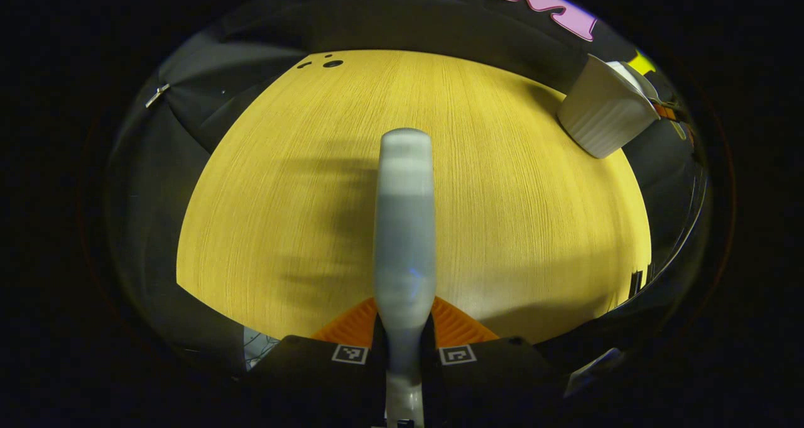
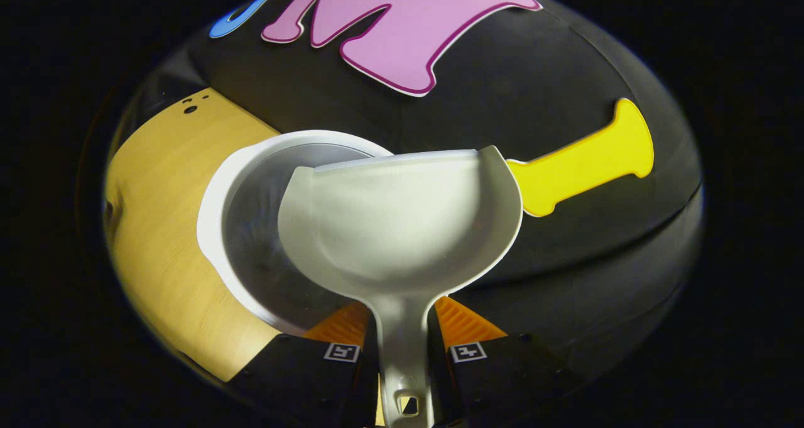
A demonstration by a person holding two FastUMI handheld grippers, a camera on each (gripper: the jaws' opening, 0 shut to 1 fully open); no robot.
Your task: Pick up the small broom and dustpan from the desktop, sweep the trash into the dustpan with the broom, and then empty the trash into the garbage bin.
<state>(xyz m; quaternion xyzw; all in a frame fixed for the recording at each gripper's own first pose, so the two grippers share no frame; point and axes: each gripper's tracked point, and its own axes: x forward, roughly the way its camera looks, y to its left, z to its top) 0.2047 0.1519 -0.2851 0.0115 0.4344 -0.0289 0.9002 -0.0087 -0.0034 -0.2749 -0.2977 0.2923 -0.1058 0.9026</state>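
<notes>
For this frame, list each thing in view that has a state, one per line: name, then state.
Left gripper: shut on the broom handle.
Broom: held above the desktop, blurred.
Right gripper: shut on the dustpan handle.
Dustpan: held over the garbage bin's mouth, no trash visible in it.
Garbage bin: upright on the desktop, open; contents cannot be told.
Desktop: no trash seen on the visible part.
</notes>
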